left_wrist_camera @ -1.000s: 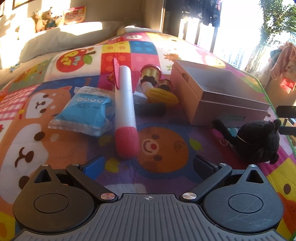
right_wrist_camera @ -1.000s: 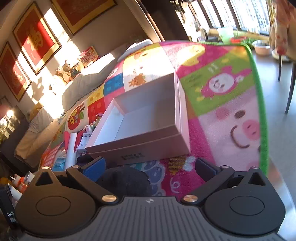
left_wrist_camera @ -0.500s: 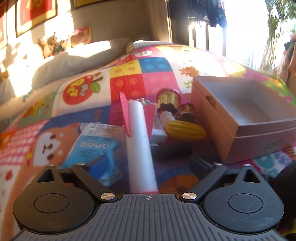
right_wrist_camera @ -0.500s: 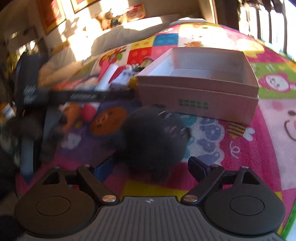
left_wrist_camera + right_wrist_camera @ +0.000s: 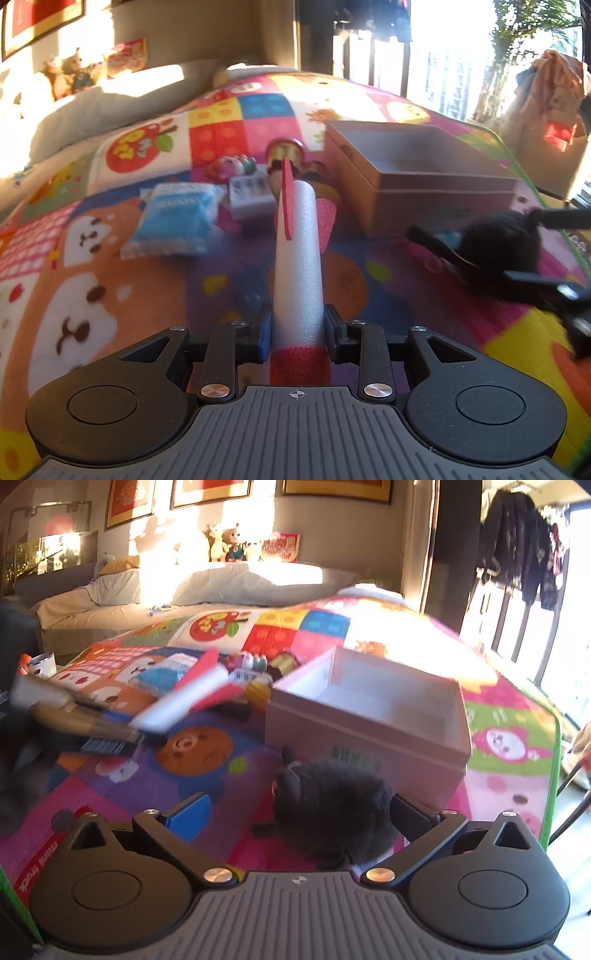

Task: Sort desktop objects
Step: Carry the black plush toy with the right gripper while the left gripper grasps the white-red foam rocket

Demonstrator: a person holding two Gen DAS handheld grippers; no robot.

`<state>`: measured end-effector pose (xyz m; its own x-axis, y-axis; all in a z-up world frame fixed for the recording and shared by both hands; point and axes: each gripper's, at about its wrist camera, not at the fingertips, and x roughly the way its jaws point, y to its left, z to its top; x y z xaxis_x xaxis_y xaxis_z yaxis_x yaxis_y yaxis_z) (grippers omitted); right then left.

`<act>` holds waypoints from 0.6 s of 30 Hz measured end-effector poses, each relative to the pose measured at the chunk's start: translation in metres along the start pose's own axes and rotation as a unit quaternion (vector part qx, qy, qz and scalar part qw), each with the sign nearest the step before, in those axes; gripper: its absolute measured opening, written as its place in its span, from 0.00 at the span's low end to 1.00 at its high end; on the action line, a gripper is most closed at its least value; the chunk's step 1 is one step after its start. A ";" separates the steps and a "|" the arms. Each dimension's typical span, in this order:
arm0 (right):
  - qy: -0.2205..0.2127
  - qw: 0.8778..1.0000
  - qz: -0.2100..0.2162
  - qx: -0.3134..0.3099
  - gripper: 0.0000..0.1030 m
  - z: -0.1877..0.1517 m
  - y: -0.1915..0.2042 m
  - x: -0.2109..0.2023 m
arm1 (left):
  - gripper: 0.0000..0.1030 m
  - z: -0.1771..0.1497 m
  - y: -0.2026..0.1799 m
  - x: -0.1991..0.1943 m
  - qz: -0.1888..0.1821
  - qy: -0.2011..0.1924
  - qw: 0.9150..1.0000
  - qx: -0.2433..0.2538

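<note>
My left gripper [image 5: 297, 332] is shut on a white foam rocket [image 5: 297, 258] with red fins and a red nose, holding it near the nose end with the tail pointing away and lifted off the mat. The rocket also shows blurred in the right wrist view [image 5: 184, 701]. My right gripper [image 5: 295, 812] is open around a black plush toy [image 5: 332, 805] that lies on the mat against the right finger. The plush also shows in the left wrist view [image 5: 498, 251]. An open pink box [image 5: 369, 731] stands just beyond the plush and is empty; it also shows in the left wrist view [image 5: 417, 184].
A blue tissue pack [image 5: 173, 218], a white battery case [image 5: 247, 195], small colourful toys [image 5: 232, 166] and gold-capped bottles [image 5: 284, 151] lie on the cartoon play mat [image 5: 110, 280] left of the box. A grey sofa [image 5: 229, 583] is behind. The mat's green edge [image 5: 550, 775] is at the right.
My left gripper closed on the foam rocket and lifted its tail off the mat. My right gripper swung round and moved in around the black plush, still open.
</note>
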<state>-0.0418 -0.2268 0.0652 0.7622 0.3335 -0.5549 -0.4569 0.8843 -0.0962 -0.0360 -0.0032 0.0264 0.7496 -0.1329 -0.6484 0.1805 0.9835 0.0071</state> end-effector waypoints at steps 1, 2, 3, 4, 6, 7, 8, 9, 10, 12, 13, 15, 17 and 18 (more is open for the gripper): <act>0.001 1.000 -0.011 0.001 1.00 0.004 0.002 0.006 | 0.32 -0.003 -0.001 -0.002 -0.005 0.006 1.000 -0.004; 0.005 1.000 -0.025 0.003 1.00 0.007 0.002 0.011 | 0.33 -0.006 -0.001 -0.003 -0.008 0.010 1.000 -0.009; 0.011 0.999 -0.038 0.008 1.00 0.007 0.001 0.016 | 0.35 -0.009 -0.002 -0.004 -0.011 0.014 1.000 -0.011; 0.017 0.999 -0.049 0.018 1.00 0.008 0.000 0.022 | 0.41 -0.011 -0.002 -0.004 -0.015 0.017 1.000 -0.013; 0.029 0.997 -0.055 0.046 1.00 0.008 -0.009 0.031 | 0.59 -0.013 -0.001 -0.004 -0.021 0.022 0.999 -0.016; 0.036 0.996 -0.058 0.059 1.00 0.007 -0.014 0.036 | 0.65 -0.011 -0.001 -0.002 -0.020 0.022 0.999 -0.017; 0.040 0.995 -0.062 0.069 1.00 0.006 -0.018 0.041 | 0.67 -0.009 -0.002 -0.001 -0.019 0.021 0.999 -0.015; 0.041 0.994 -0.064 0.075 1.00 0.006 -0.021 0.043 | 0.70 -0.007 -0.002 0.001 -0.015 0.018 1.000 -0.012; 0.043 0.994 -0.062 0.080 0.98 0.005 -0.023 0.045 | 0.70 -0.004 -0.003 0.003 -0.011 0.014 1.000 -0.007; 0.045 0.995 -0.047 0.081 0.84 0.006 -0.024 0.044 | 0.69 0.001 -0.003 0.011 -0.001 0.012 1.000 -0.002; 0.045 0.995 -0.048 0.076 0.83 0.007 -0.023 0.042 | 0.65 0.003 -0.003 0.015 0.002 0.014 1.000 0.000; 0.047 0.996 -0.037 0.064 0.82 0.009 -0.019 0.036 | 0.58 0.004 -0.005 0.021 0.009 0.018 1.000 0.008; 0.051 0.996 -0.019 0.065 0.82 0.010 -0.018 0.025 | 0.43 0.002 -0.006 0.021 0.010 0.020 1.000 0.014; 0.051 0.996 -0.010 0.067 0.82 0.010 -0.019 0.019 | 0.32 0.000 -0.007 0.019 0.009 0.019 1.000 0.014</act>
<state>-0.0139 -0.2339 0.0645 0.7164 0.2859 -0.6364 -0.3719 0.9283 -0.0017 -0.0230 -0.0125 0.0145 0.7283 -0.1090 -0.6765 0.1846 0.9820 0.0404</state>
